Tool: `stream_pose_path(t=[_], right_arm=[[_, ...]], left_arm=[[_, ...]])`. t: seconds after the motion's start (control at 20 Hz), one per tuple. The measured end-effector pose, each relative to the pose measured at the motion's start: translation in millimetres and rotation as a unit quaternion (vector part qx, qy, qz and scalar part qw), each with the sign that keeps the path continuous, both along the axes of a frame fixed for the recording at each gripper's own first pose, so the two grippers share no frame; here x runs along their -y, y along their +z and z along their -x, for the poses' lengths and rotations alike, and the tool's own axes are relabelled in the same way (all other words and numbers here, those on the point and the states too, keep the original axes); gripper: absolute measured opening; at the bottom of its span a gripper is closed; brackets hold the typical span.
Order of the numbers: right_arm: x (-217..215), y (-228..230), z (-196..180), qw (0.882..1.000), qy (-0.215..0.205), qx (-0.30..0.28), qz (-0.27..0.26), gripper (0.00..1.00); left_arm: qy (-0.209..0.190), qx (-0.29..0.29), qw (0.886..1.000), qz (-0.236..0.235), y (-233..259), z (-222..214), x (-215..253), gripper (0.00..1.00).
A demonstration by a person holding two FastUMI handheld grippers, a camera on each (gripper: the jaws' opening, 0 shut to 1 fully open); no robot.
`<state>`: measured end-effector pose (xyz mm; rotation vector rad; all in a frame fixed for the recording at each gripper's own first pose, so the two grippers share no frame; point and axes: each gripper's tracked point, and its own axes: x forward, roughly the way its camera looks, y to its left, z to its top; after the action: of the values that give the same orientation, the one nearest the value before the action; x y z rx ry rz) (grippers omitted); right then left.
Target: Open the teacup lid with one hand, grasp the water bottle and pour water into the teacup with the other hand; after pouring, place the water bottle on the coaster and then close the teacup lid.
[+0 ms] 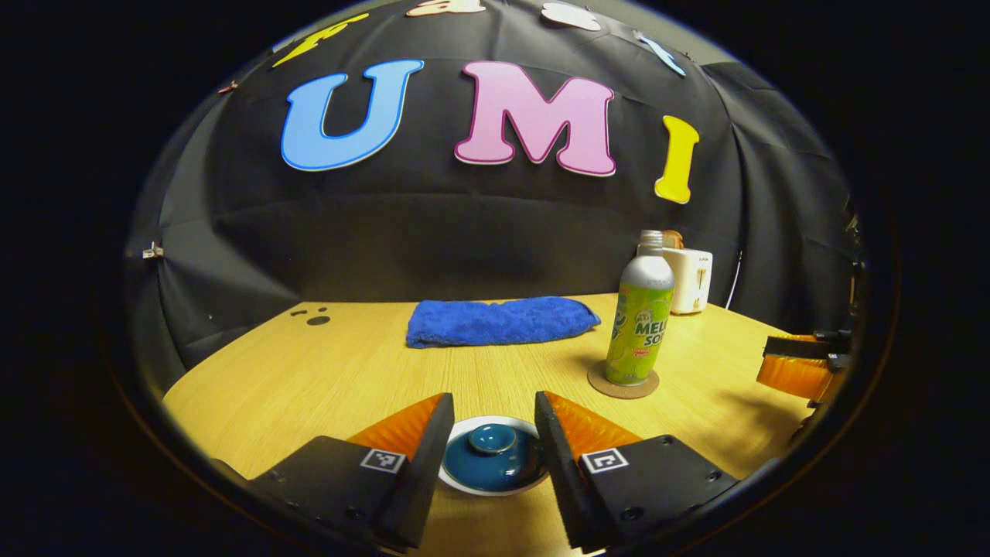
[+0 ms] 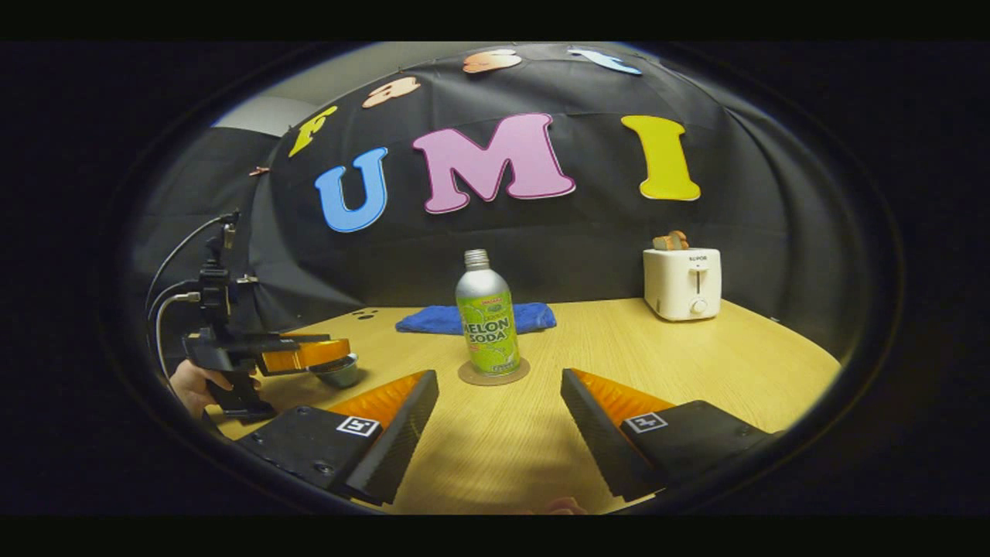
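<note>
One teacup lid (image 1: 492, 452) sits at six o'clock between my left tool's (image 1: 493, 441) spread fingers, untouched. One bottle (image 2: 488, 323) stands on one coaster (image 2: 493, 374) at twelve o'clock before my right tool (image 2: 499, 414), fingers parted, empty.

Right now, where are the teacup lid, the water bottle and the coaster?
teacup lid (image 1: 493, 439): left gripper view, on its round knob.
water bottle (image 2: 489, 325): right gripper view, on the label at mid-body.
coaster (image 1: 648, 386): left gripper view, on the bare rim right of the bottle's base.
</note>
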<state>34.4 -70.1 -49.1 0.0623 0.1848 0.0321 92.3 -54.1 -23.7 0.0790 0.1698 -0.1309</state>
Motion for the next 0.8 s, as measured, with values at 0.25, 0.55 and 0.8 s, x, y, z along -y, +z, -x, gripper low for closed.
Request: stream_pose_path(t=[0.25, 0.55, 0.8], right_arm=[[-7, 23, 11, 1.000, 0.003, 0.017, 0.008, 0.99], [-3, 55, 38, 0.999, -0.018, 0.036, 0.009, 0.98], [4, 78, 76, 0.997, -0.034, 0.070, 0.020, 0.98]], left_arm=[[0.011, 0.051, 0.999, -0.007, 39, 33, 0, 0.92], [0.032, 0.112, 0.992, 0.043, 79, 94, 1, 0.94], [0.050, 0.136, 0.988, 0.050, 93, 141, -4, 0.94]])
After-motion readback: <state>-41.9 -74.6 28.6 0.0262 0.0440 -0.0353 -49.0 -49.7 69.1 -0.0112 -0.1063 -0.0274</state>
